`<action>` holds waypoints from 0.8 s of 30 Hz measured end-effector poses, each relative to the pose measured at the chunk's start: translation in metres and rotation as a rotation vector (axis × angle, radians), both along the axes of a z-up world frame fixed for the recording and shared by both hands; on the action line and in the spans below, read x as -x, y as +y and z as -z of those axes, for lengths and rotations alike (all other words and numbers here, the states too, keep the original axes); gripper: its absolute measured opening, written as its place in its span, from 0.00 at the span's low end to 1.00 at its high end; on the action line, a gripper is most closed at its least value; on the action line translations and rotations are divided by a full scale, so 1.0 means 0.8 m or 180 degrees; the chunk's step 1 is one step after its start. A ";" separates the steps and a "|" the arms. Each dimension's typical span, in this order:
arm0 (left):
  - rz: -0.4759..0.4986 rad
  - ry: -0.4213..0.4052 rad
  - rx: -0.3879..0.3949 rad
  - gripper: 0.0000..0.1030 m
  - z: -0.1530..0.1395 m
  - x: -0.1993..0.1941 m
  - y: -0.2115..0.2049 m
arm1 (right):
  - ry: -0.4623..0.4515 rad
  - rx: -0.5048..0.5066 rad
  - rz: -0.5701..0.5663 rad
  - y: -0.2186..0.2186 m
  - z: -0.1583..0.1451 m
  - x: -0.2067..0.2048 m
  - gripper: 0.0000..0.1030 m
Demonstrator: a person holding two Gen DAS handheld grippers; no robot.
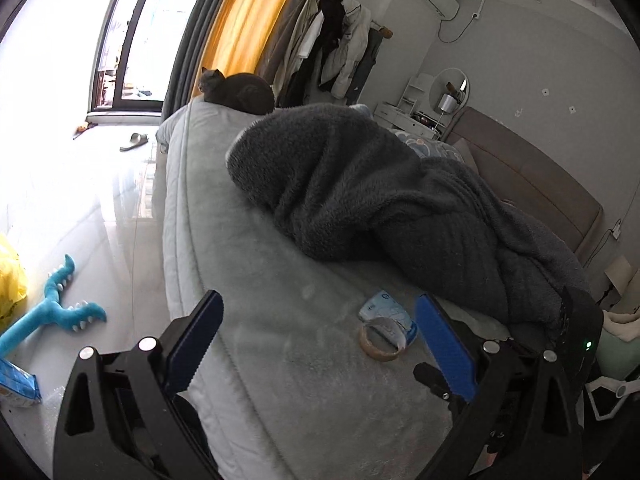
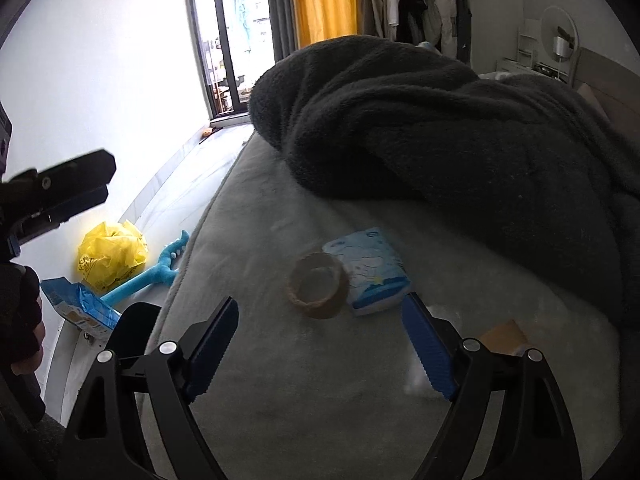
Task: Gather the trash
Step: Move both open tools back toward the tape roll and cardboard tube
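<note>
A brown tape ring (image 2: 318,290) lies on the grey bed (image 2: 280,380), touching a light blue tissue pack (image 2: 370,270). My right gripper (image 2: 320,316) is open and empty, just short of the ring. Both items show in the left wrist view, the ring (image 1: 378,342) and the pack (image 1: 386,310), close to the right finger. My left gripper (image 1: 320,312) is open and empty above the bed edge; it also shows at the left of the right wrist view (image 2: 60,192). A yellow plastic bag (image 2: 112,256) and a blue packet (image 2: 82,312) lie on the floor.
A dark grey fleece blanket (image 1: 380,200) is heaped behind the trash. A cat (image 1: 236,92) sits at the far bed corner. A blue toy (image 1: 56,308) and a slipper (image 1: 134,142) lie on the floor. A brown card piece (image 2: 502,336) lies by my right finger.
</note>
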State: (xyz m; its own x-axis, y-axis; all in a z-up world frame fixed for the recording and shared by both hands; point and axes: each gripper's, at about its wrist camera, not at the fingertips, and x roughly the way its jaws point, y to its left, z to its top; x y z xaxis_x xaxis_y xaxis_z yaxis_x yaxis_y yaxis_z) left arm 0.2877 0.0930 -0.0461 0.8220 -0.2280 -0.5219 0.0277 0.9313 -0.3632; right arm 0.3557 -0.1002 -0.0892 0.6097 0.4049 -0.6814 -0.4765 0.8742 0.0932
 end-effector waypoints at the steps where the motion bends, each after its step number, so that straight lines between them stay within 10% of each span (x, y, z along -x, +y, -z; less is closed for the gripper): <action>1: 0.0011 0.0015 -0.0001 0.95 0.003 -0.002 -0.005 | 0.0001 -0.0013 0.0021 -0.005 0.000 -0.001 0.82; 24: 0.0135 0.0195 -0.0169 0.95 0.046 -0.034 -0.080 | 0.0214 -0.0884 0.0597 -0.148 0.029 -0.032 0.84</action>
State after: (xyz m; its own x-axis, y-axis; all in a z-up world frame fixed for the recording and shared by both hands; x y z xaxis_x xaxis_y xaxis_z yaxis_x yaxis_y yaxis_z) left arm 0.3148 0.0288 -0.0827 0.7783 -0.2327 -0.5832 0.0468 0.9477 -0.3157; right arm 0.3811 -0.2185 -0.1123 0.6487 0.4658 -0.6019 -0.2946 0.8828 0.3658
